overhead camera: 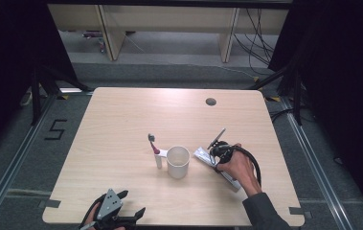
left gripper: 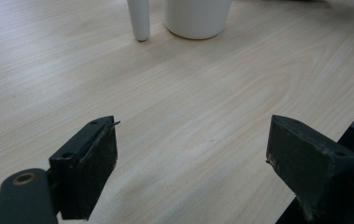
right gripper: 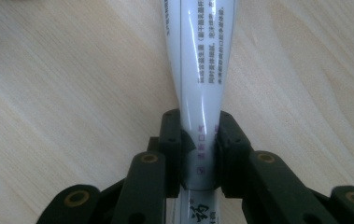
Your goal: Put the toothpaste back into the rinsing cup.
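Toothpaste, a white plastic tube with printed text (right gripper: 201, 79), is lying flat on the pale wooden table (overhead camera: 121, 120) just right of the white cylindrical cup (overhead camera: 177, 162), with the right tongs (right gripper: 199, 140) clamping its lower end. Near the table's front edge, the left tongs (left gripper: 191, 154) are hovering spread wide, gripping nothing.

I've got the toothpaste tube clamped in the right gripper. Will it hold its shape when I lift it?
Probably not fully: the toothpaste tube looks like soft plastic, so it may dent where the right gripper clamps it. Its glossy skin could slip. The long unsupported end will likely droop a little.
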